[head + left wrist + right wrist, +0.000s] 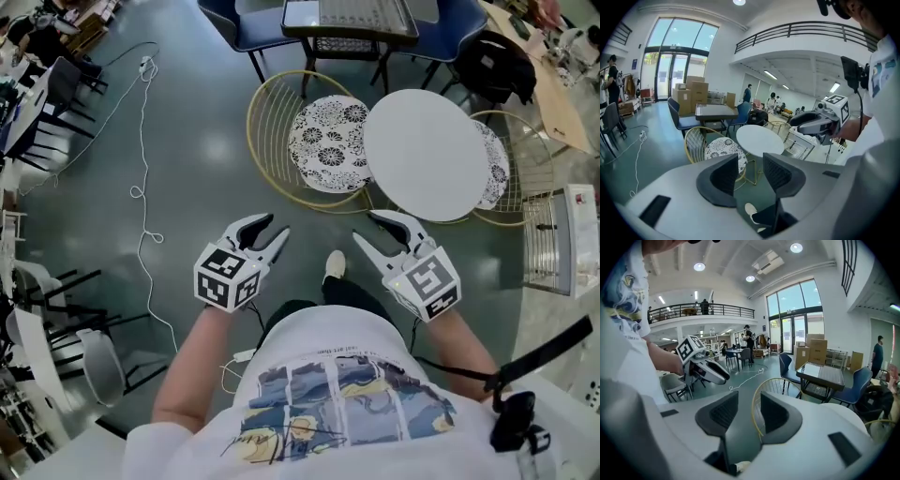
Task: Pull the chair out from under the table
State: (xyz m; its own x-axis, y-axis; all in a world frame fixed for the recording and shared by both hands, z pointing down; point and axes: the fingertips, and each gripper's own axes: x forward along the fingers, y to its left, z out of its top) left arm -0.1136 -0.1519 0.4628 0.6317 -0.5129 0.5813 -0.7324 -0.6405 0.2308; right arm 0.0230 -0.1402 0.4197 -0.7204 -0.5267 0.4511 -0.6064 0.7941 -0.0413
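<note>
I've got the left tongs parted, nothing between them, and the right tongs likewise parted and empty. Both hang over the floor, short of the gold wire chair. Its patterned seat looks tucked slightly under the round white surface.

no lettering reads clearly; the shirt carries a small printed line (too blurred to make out).

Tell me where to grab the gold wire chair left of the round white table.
I'd take the gold wire chair by its curved backrest rim, coming from the side away from the white table. The thin rim stands exposed there; the seat's other edge sits under the tabletop.
</note>
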